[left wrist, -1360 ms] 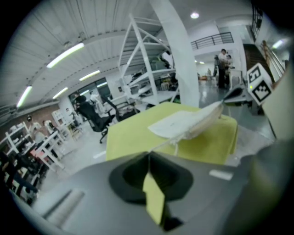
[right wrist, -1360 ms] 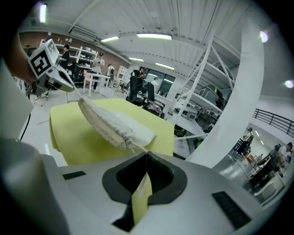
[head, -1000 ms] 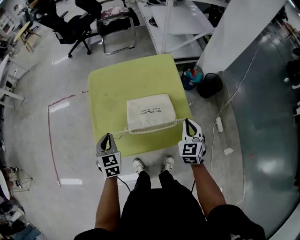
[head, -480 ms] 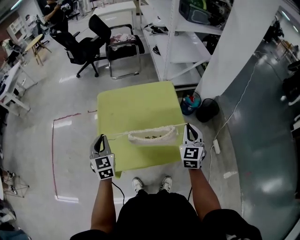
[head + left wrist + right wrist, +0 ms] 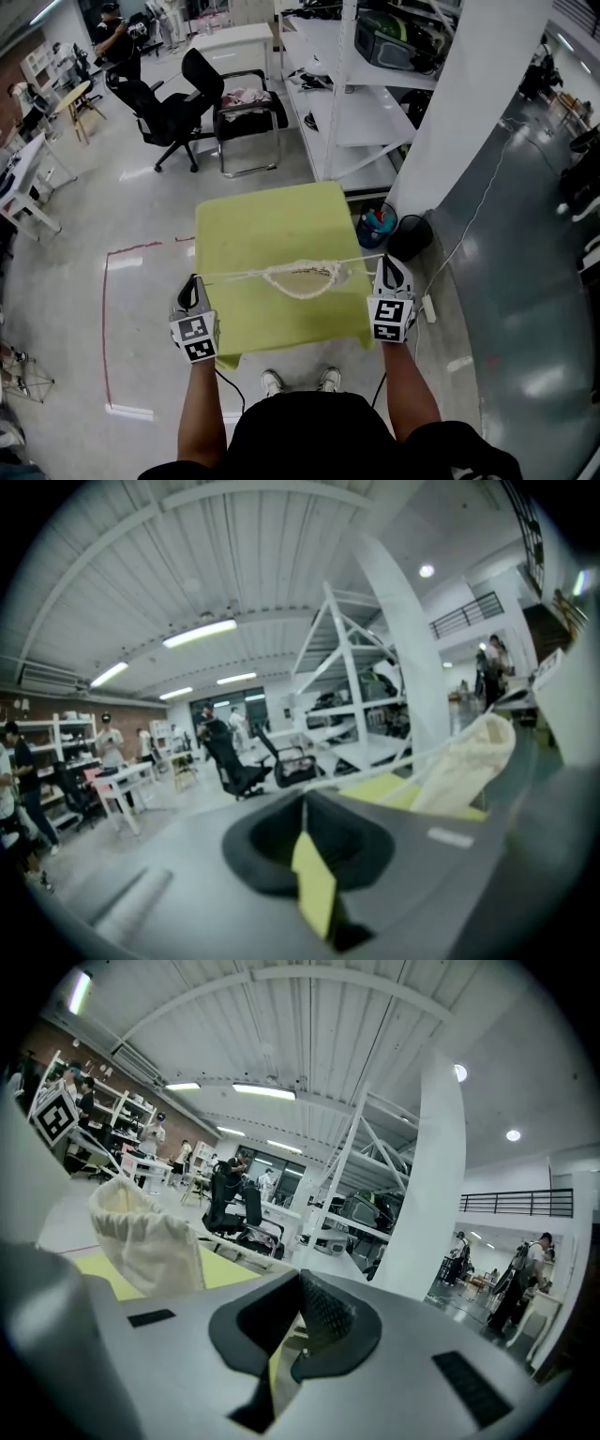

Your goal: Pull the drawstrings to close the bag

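A cream drawstring bag (image 5: 302,277) hangs above the yellow-green table (image 5: 272,220), its mouth gathered into a narrow oval. It is strung between my two grippers by taut drawstrings (image 5: 234,276). My left gripper (image 5: 193,281) is shut on the left string end, off the table's front left corner. My right gripper (image 5: 387,262) is shut on the right string end, off the front right corner. The left gripper view has the bag (image 5: 469,766) at the right, with the string running into the shut jaws. The right gripper view has the bag (image 5: 141,1237) at the left.
Beyond the table stand a black office chair (image 5: 164,108), a metal-framed chair (image 5: 246,112) and white shelving (image 5: 361,84). A white pillar (image 5: 459,112), a dark bin (image 5: 410,239) and a power strip with cable (image 5: 429,305) lie to the right. Red tape (image 5: 127,253) marks the floor.
Both grippers have risen and spread with the strings. The bag has left the tabletop, where it lay flat, and its mouth has drawn together.
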Demonstrator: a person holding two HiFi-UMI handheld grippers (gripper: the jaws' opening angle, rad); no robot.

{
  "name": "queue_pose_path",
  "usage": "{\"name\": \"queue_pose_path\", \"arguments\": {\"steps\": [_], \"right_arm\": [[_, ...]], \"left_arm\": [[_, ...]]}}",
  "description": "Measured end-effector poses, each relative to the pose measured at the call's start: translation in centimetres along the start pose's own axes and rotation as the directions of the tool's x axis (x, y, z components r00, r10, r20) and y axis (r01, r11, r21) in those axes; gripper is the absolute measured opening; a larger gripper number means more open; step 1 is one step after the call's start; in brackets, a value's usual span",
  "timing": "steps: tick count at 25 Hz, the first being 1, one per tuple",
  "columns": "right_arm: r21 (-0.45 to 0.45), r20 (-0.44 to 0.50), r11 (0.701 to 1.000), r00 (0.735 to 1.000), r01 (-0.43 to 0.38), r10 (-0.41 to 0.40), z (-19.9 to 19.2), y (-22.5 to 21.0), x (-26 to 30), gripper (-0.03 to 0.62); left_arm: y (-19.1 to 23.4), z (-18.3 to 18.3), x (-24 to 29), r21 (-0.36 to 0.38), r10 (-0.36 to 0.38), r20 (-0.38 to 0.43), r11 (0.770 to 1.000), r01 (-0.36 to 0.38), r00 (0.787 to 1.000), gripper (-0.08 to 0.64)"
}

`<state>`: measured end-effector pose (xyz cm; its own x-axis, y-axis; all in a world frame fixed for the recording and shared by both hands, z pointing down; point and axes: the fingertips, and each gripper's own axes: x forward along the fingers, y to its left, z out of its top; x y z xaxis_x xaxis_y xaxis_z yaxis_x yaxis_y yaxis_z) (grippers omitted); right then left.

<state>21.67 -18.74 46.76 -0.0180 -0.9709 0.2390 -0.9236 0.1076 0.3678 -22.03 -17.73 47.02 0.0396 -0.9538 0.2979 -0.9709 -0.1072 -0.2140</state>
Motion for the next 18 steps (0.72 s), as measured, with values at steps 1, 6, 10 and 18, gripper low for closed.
{"name": "queue_pose_path", "arguments": {"steps": [1, 6, 10, 18], "right_arm": [[0.002, 0.002, 1.0, 1.0, 0.009, -0.009, 0.1, -0.4, 0.0, 0.009], [0.082, 0.006, 0.995, 0.999, 0.049, -0.049, 0.5, -2.9, 0.5, 0.009], [0.147, 0.02, 0.985, 0.995, 0.089, -0.093, 1.1, -5.2, 0.5, 0.009], [0.289, 0.036, 0.948, 0.988, 0.134, -0.151, 1.7, -9.0, 1.1, 0.009]], "left_arm": [[0.2, 0.2, 0.0, -0.008, 0.003, 0.007, 1.0, -0.003, 1.0, 0.011], [1.8, 1.2, 0.3, -0.086, 0.019, 0.036, 0.996, -0.016, 0.999, 0.011], [3.5, 2.1, 0.2, -0.147, 0.037, 0.066, 0.989, -0.027, 0.997, 0.011], [6.1, 3.6, 0.1, -0.22, 0.061, 0.112, 0.975, -0.035, 0.992, 0.011]]}}
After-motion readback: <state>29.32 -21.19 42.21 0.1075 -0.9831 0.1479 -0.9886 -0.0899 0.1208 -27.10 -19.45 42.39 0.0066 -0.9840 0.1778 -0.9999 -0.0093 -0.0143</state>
